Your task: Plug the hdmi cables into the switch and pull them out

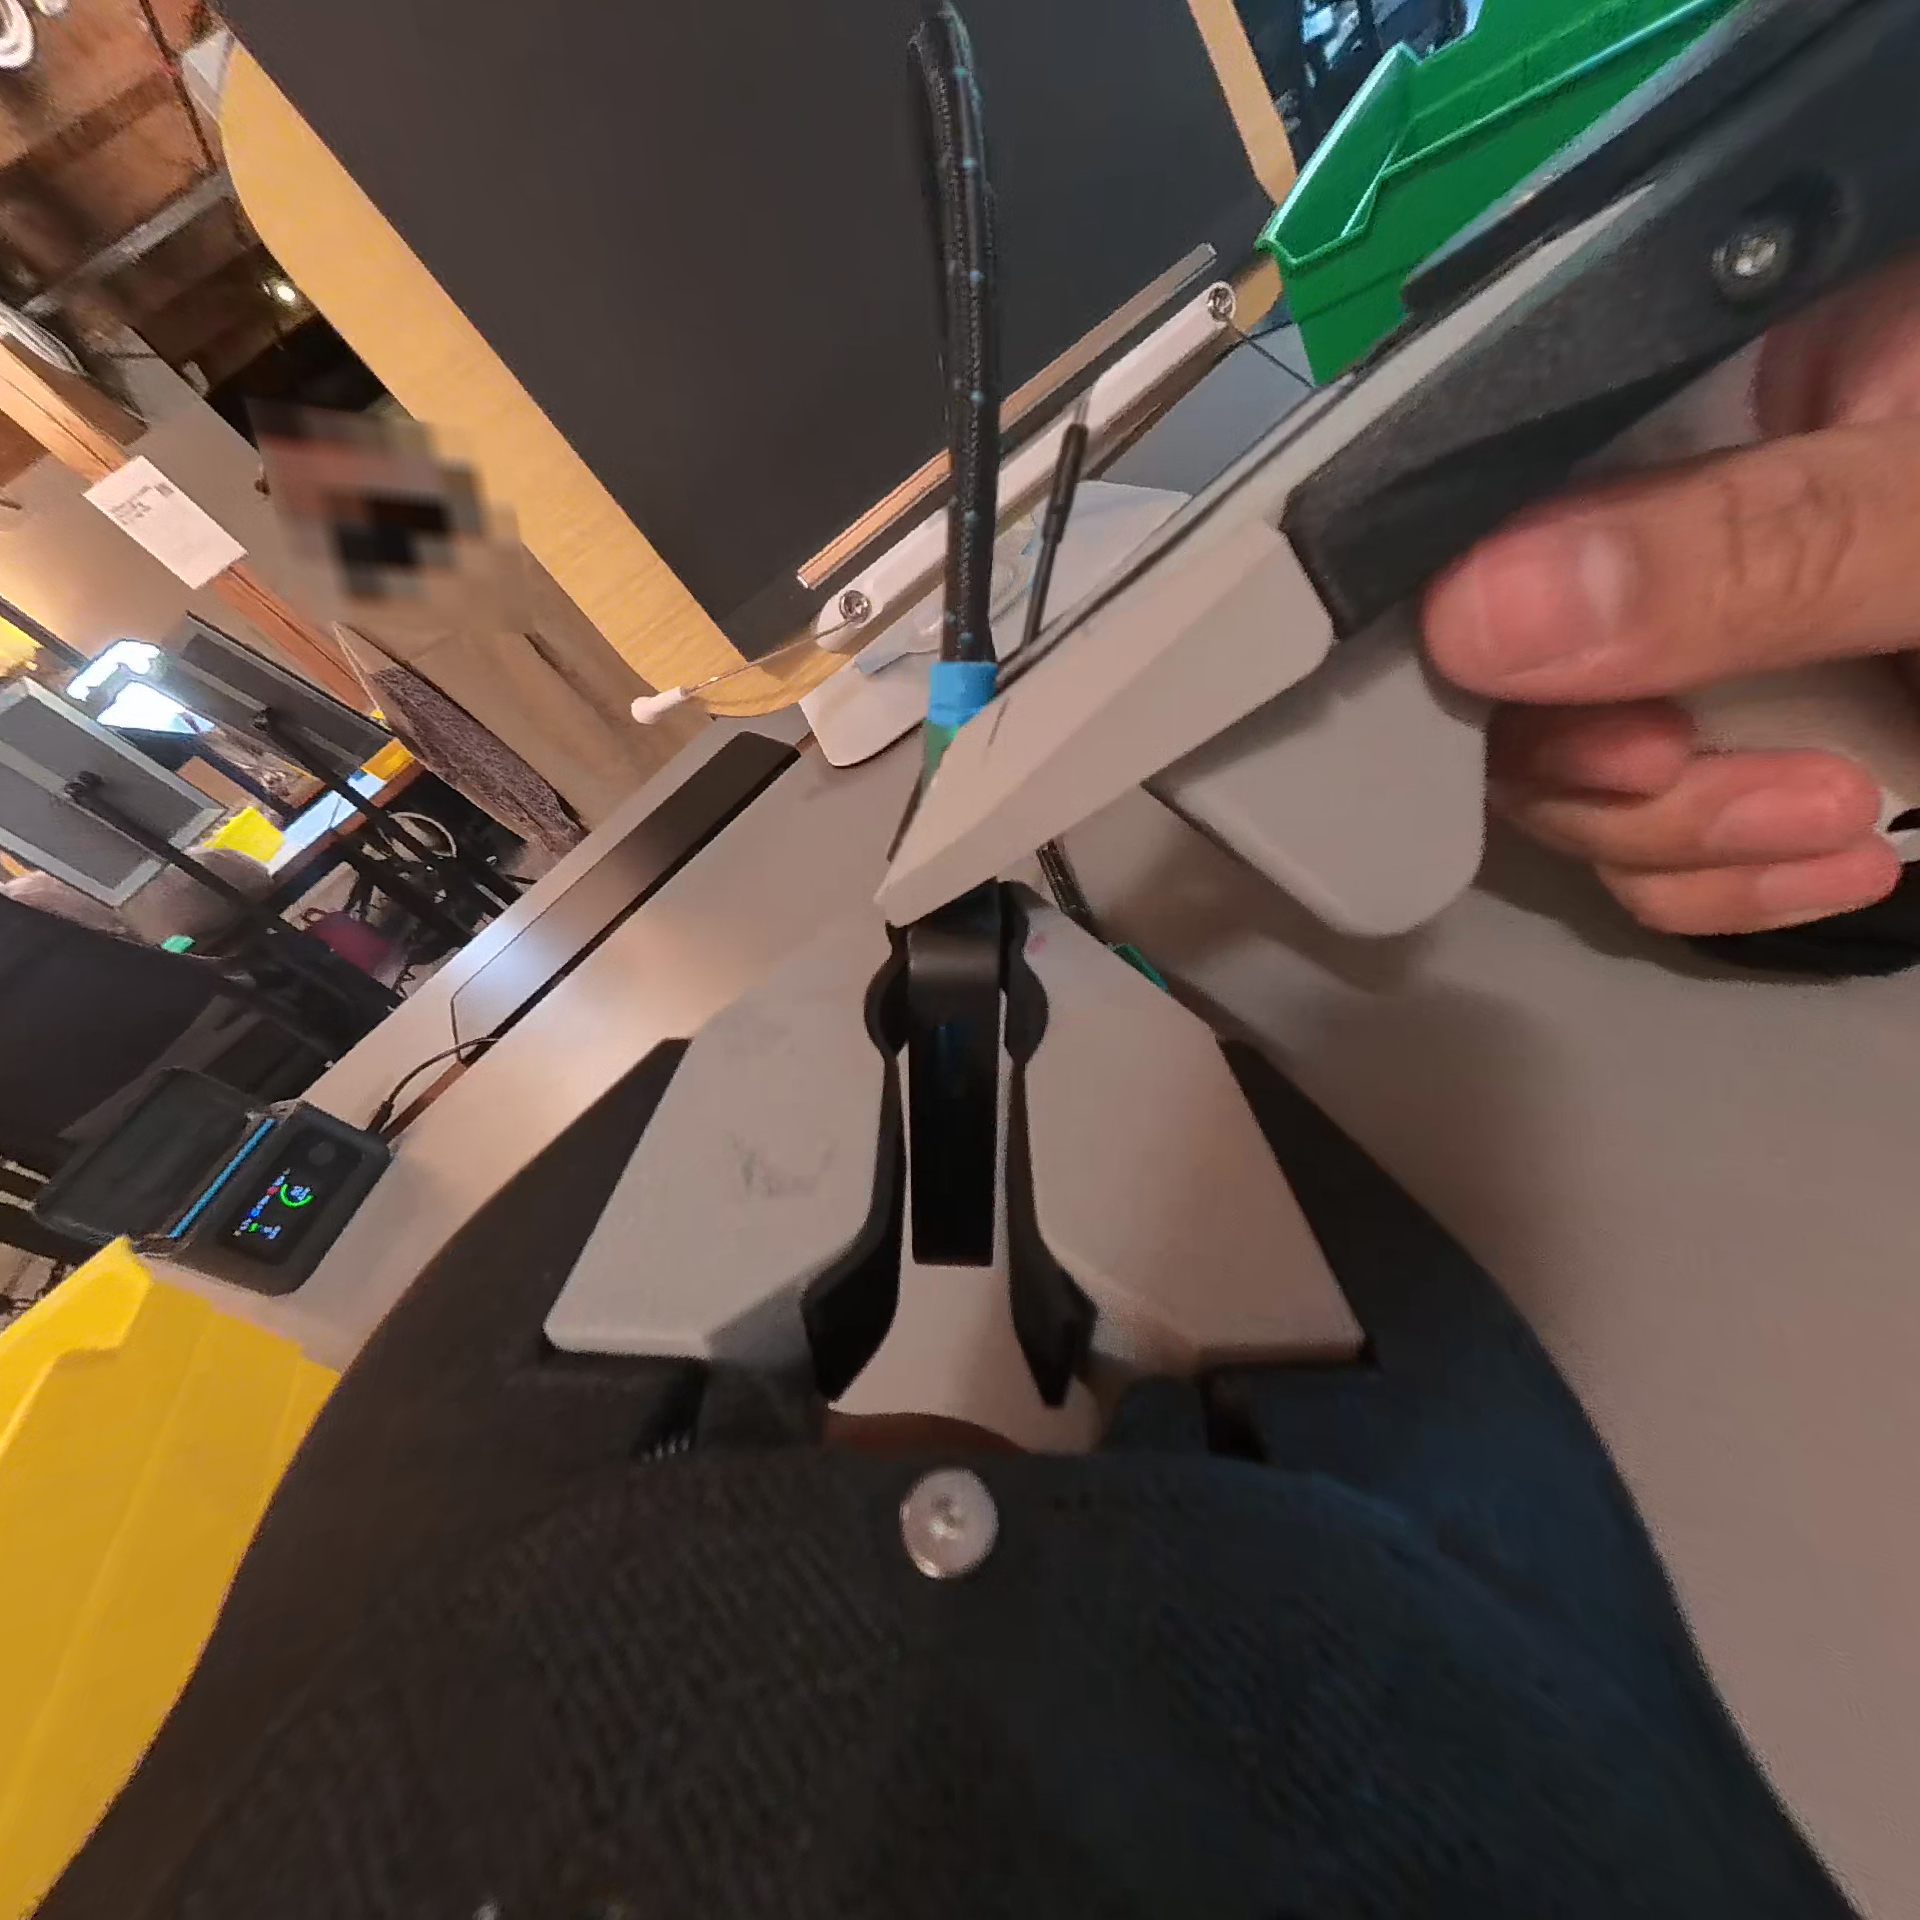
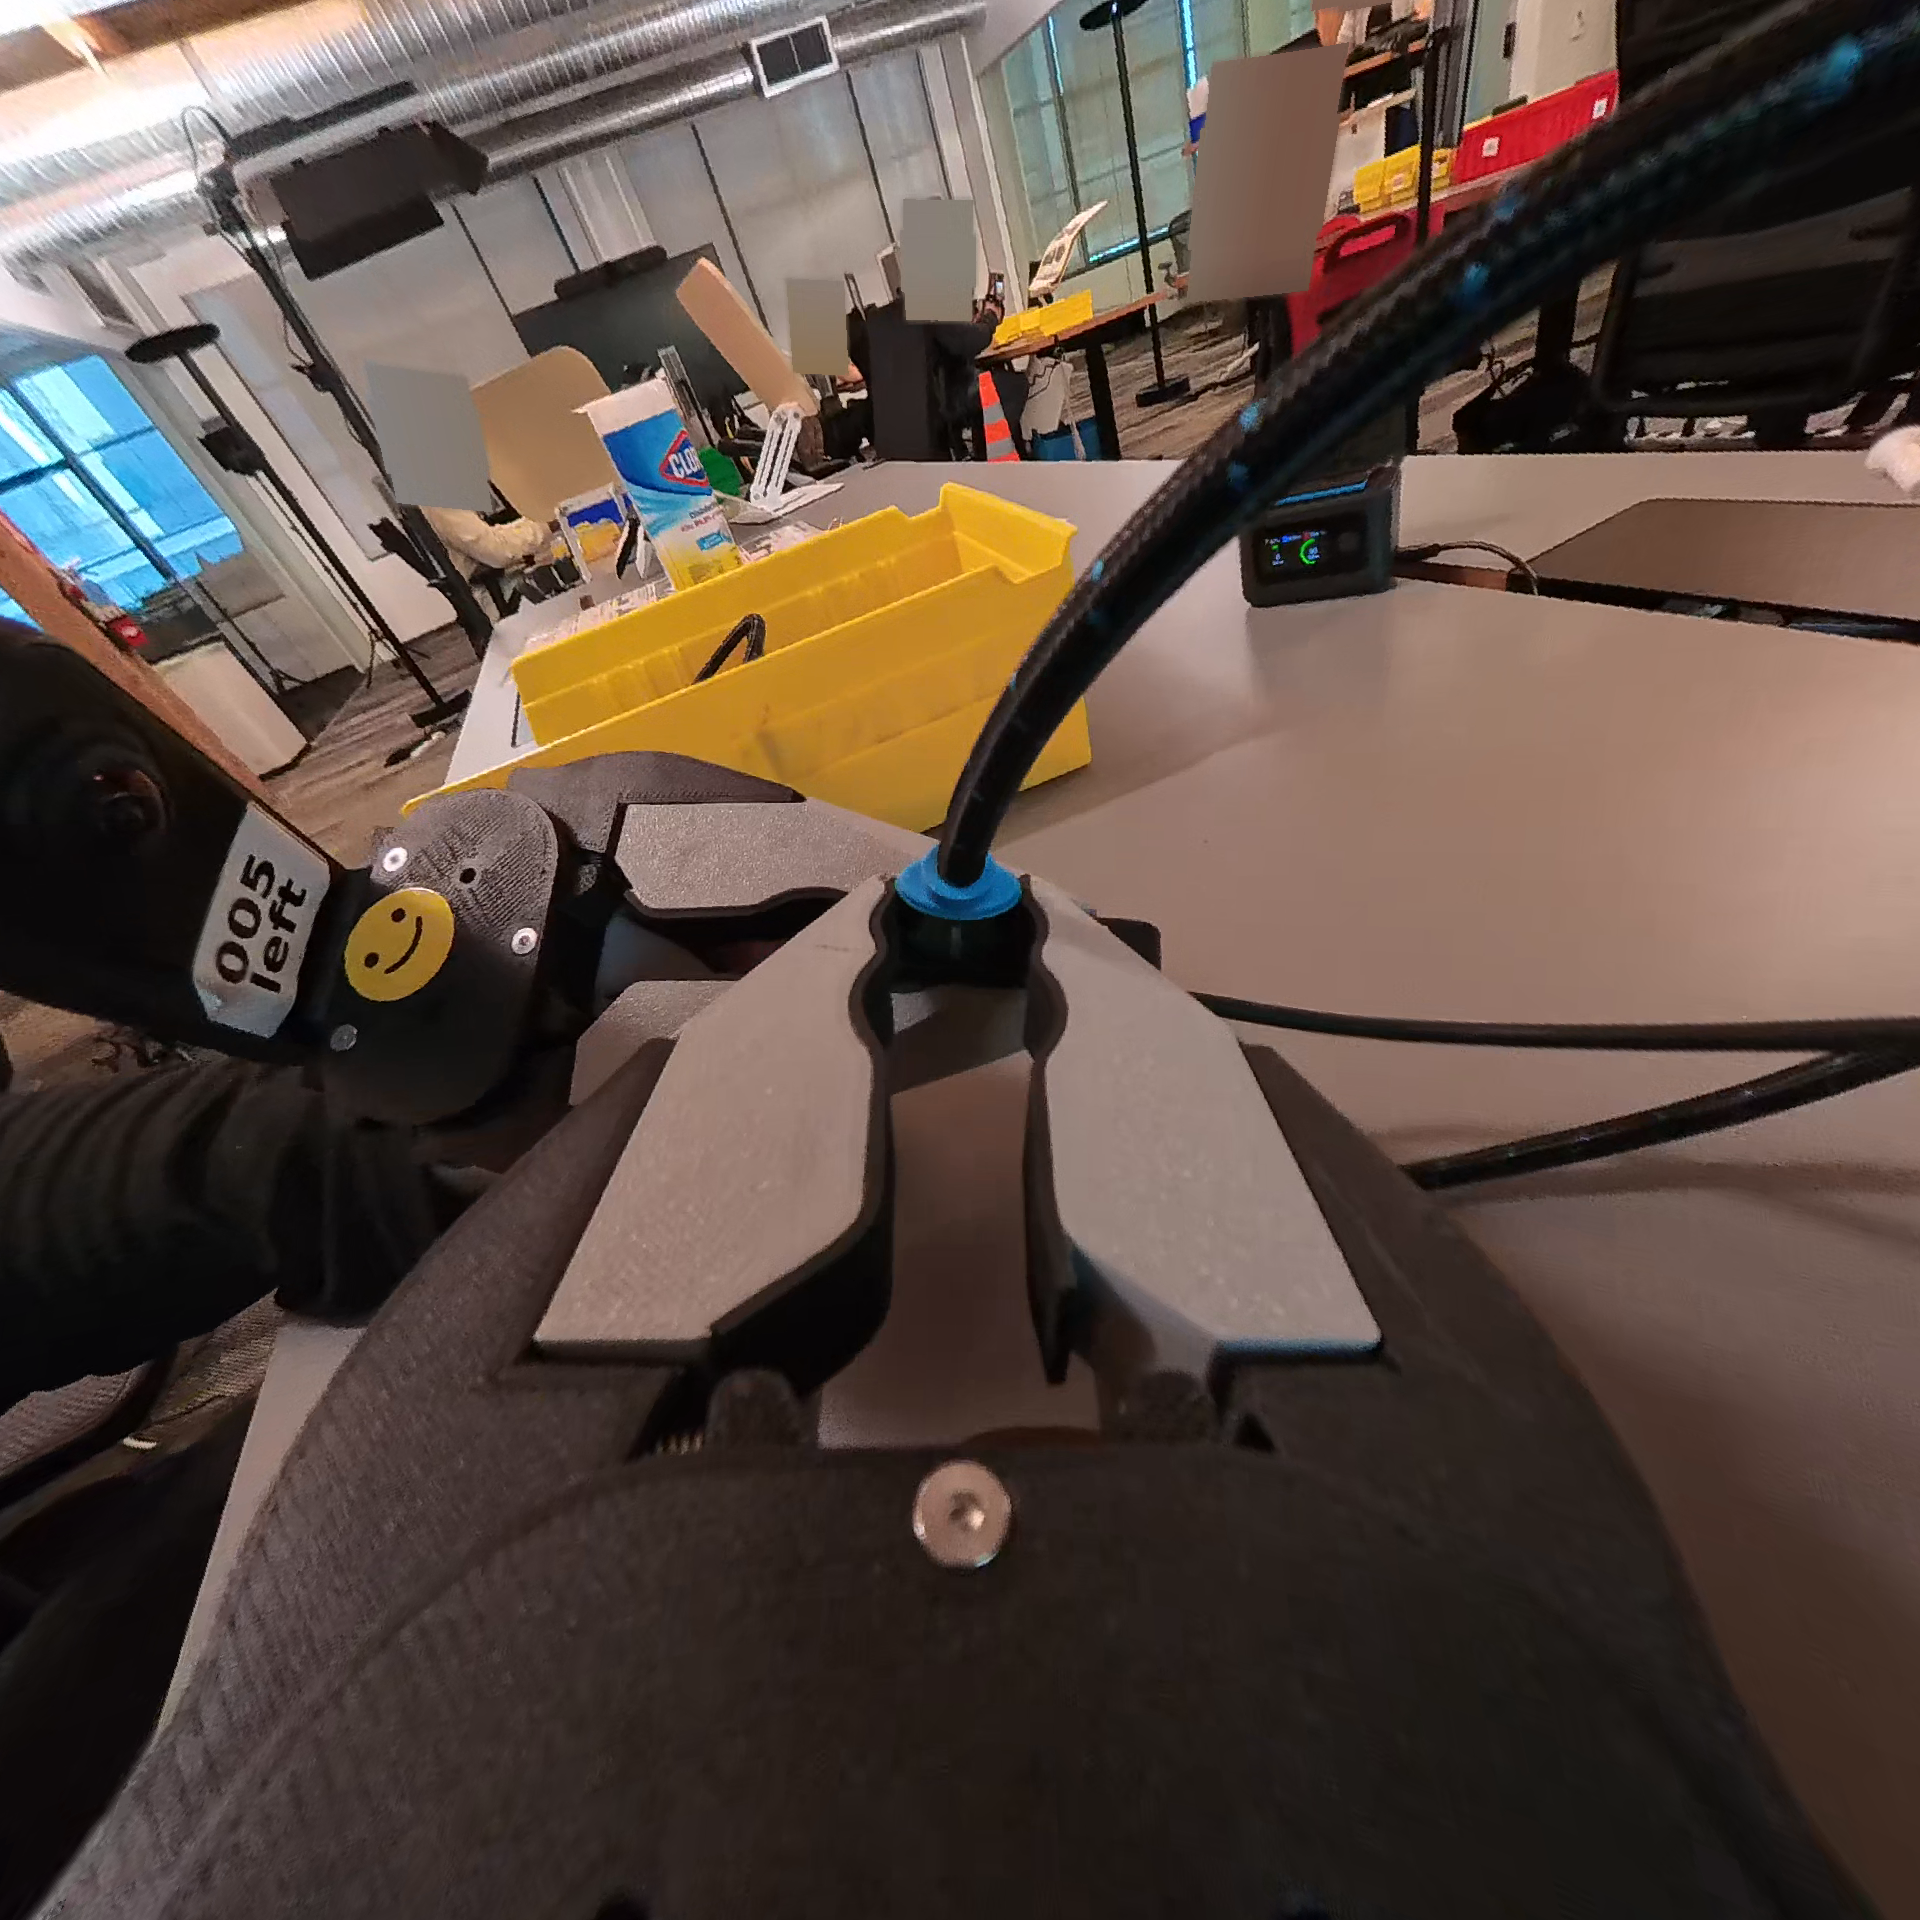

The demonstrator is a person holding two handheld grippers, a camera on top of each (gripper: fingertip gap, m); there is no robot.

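Note:
In the left wrist view my left gripper (image 1: 951,997) is shut on a thin black slab seen edge-on, the switch (image 1: 951,1143). My right gripper (image 1: 966,821) comes in from the upper right, held by a hand (image 1: 1714,727), with its fingers over the cable's plug end just beyond the switch. A black braided HDMI cable (image 1: 966,364) with a blue tape band (image 1: 961,691) rises from there. In the right wrist view my right gripper (image 2: 951,966) is shut on the black plug (image 2: 951,951), below the blue band (image 2: 951,888). The left gripper (image 2: 707,925) sits close at the left. The port itself is hidden.
A yellow bin (image 2: 831,665) stands on the grey table (image 2: 1455,831) behind the grippers. A small dark device with a lit screen (image 2: 1320,551) is at the back right. Two more black cables (image 2: 1558,1032) lie across the table at right. A green bin (image 1: 1382,239) sits behind the right gripper. Less than 4 cm separates the two grippers' tips.

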